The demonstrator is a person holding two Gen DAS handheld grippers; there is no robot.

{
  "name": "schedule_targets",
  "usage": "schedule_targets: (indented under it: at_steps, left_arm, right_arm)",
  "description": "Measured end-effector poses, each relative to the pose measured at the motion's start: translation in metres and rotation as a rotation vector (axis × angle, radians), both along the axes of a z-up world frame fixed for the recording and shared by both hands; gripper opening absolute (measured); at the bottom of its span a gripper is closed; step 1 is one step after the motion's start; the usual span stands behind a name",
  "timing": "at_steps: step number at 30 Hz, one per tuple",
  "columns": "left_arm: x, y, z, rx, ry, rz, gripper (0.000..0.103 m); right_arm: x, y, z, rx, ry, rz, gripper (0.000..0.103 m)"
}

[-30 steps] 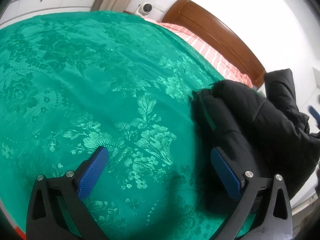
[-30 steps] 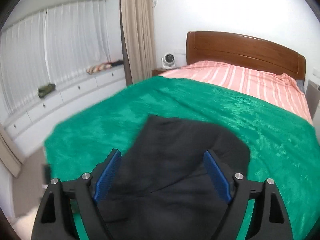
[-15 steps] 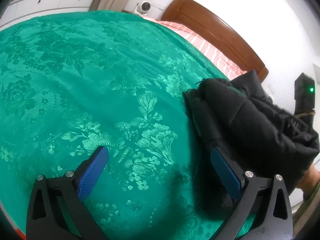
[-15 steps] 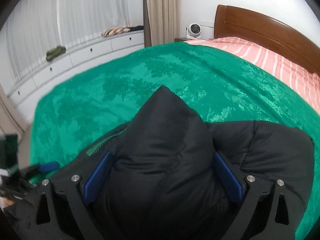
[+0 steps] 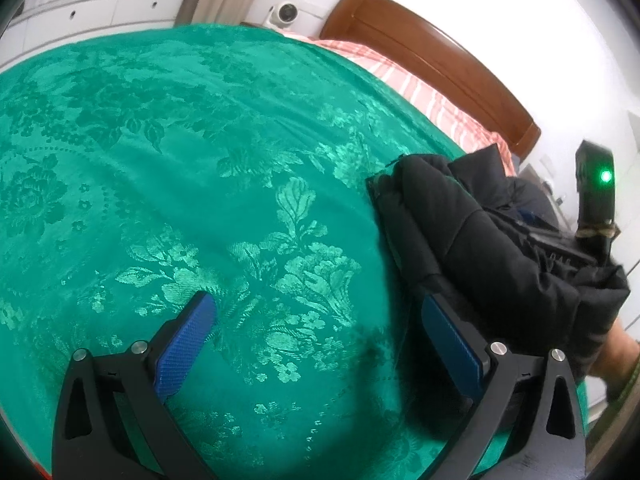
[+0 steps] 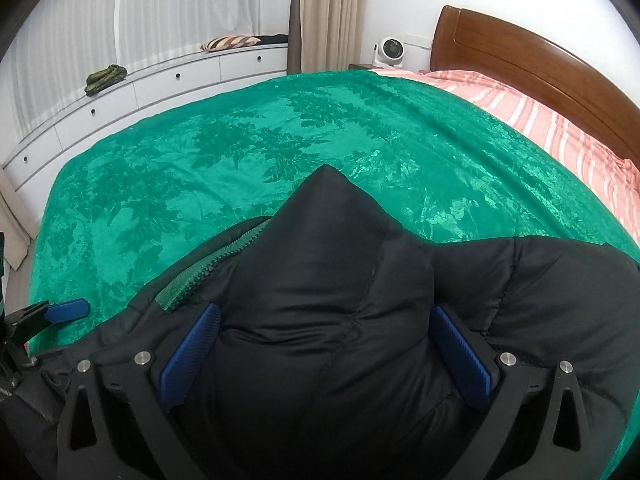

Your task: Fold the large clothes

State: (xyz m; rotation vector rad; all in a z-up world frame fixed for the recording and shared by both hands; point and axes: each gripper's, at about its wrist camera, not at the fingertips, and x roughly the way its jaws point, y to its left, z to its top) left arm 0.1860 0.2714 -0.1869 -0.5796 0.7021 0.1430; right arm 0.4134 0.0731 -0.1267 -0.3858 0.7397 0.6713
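The black puffer jacket (image 5: 480, 232) lies bunched at the right of the left wrist view, on a green floral bedspread (image 5: 180, 152); the left gripper (image 5: 320, 344) hangs spread over bare cloth. In the right wrist view, white drawers (image 6: 160, 80) line the upper left. The right gripper (image 6: 324, 352) is opening, the jacket's peak (image 6: 328, 264) between its fingers.

Jacket (image 6: 340, 280) hem (lower part) cut off below.
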Motion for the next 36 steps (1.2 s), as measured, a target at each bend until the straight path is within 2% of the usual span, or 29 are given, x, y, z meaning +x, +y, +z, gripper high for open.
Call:
schedule_targets:
  at_steps: [6, 9, 12, 16, 19, 24, 29, 31, 36]
  left_arm:
    - [0.004, -0.016, -0.003, 0.123, 0.03, 0.001, 0.102]
    - [0.004, -0.018, -0.003, 0.142, 0.034, 0.009, 0.102]
    - [0.001, -0.015, -0.002, 0.12, 0.025, 0.011, 0.102]
    - [0.0, -0.016, -0.001, 0.127, 0.028, 0.013, 0.102]
    - [-0.001, -0.017, -0.001, 0.127, 0.028, 0.013, 0.102]
    - [-0.001, -0.017, -0.001, 0.128, 0.028, 0.014, 0.102]
    - [-0.001, -0.017, -0.001, 0.128, 0.028, 0.011, 0.102]
    - [-0.001, -0.017, -0.001, 0.135, 0.032, 0.009, 0.102]
    - [0.002, -0.019, -0.002, 0.144, 0.038, 0.009, 0.102]
  right_arm:
    - [-0.005, 0.007, 0.009, -0.056, -0.016, -0.029, 0.103]
    - [-0.014, 0.007, 0.03, -0.078, -0.036, -0.046, 0.102]
    - [-0.03, -0.006, 0.06, -0.002, -0.068, -0.063, 0.102]
    - [-0.072, -0.03, 0.104, 0.077, -0.155, -0.093, 0.102]
    - [-0.114, -0.049, 0.117, 0.122, -0.19, -0.11, 0.102]
    - [-0.15, -0.068, 0.097, 0.165, -0.198, -0.16, 0.102]
    - [-0.143, -0.045, 0.034, 0.05, -0.111, -0.144, 0.102]
    - [-0.14, -0.041, 0.019, 0.037, -0.136, -0.146, 0.103]
    - [-0.142, -0.033, 0.011, 0.016, -0.181, -0.156, 0.103]
